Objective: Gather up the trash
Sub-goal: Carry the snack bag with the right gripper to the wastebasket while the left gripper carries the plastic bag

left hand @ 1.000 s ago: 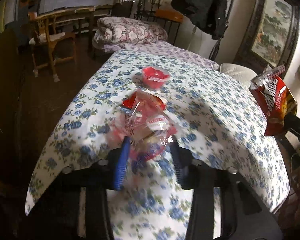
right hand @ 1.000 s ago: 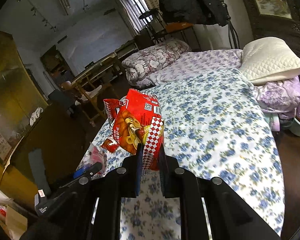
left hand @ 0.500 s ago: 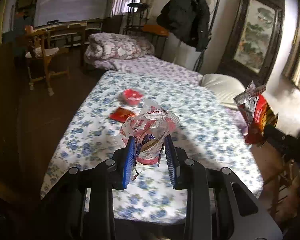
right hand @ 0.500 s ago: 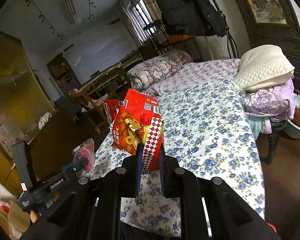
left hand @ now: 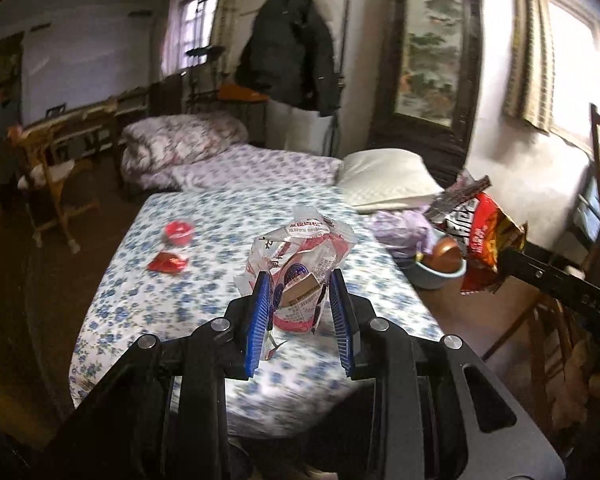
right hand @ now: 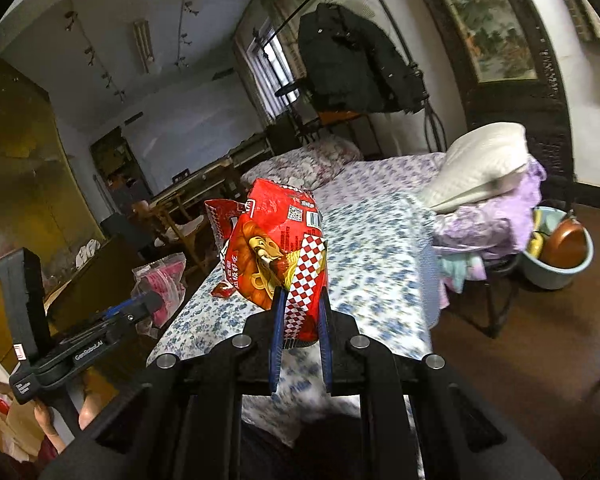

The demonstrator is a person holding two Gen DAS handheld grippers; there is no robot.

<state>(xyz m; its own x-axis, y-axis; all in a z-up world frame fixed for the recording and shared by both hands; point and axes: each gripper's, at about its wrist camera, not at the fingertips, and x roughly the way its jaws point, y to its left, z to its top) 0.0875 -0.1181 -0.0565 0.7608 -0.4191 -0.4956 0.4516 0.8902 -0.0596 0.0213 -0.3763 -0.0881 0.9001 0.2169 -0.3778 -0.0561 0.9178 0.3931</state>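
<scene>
Floral bed (left hand: 188,296) below: left gripper (left hand: 298,280) pinches clear wrapper (left hand: 300,264), right gripper (right hand: 300,300) red packet (right hand: 276,256).

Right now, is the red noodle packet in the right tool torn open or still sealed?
Torn open. The red noodle packet has a ragged flap sticking out at its top left, and the right tool pinches its crumpled lower end.

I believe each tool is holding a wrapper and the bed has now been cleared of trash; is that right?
Not quite. Each tool does hold a wrapper, but the bed is not cleared: the left wrist view shows a red cup and a red wrapper scrap lying on it.
</scene>
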